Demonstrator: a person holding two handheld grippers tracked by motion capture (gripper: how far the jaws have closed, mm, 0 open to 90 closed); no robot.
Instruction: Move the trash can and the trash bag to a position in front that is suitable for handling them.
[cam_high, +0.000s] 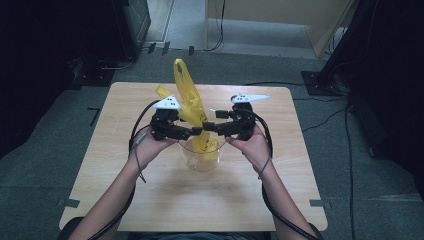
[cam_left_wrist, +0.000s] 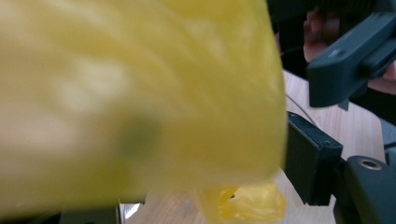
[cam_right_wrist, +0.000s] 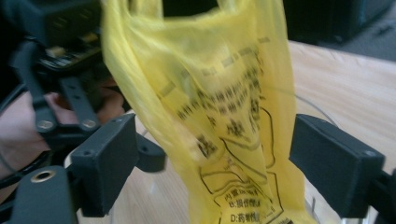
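Two grippers, left (cam_high: 196, 131) and right (cam_high: 209, 126), meet above a clear cup (cam_high: 201, 156), jaws spread around a yellow bag (cam_high: 192, 107), apparently lining the cup.

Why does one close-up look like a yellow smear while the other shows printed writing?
In the left gripper view the yellow bag hangs right against the lens, out of focus; in the right gripper view it hangs farther off between the open jaws, print legible though soft; the high view is dim, its edges dark.
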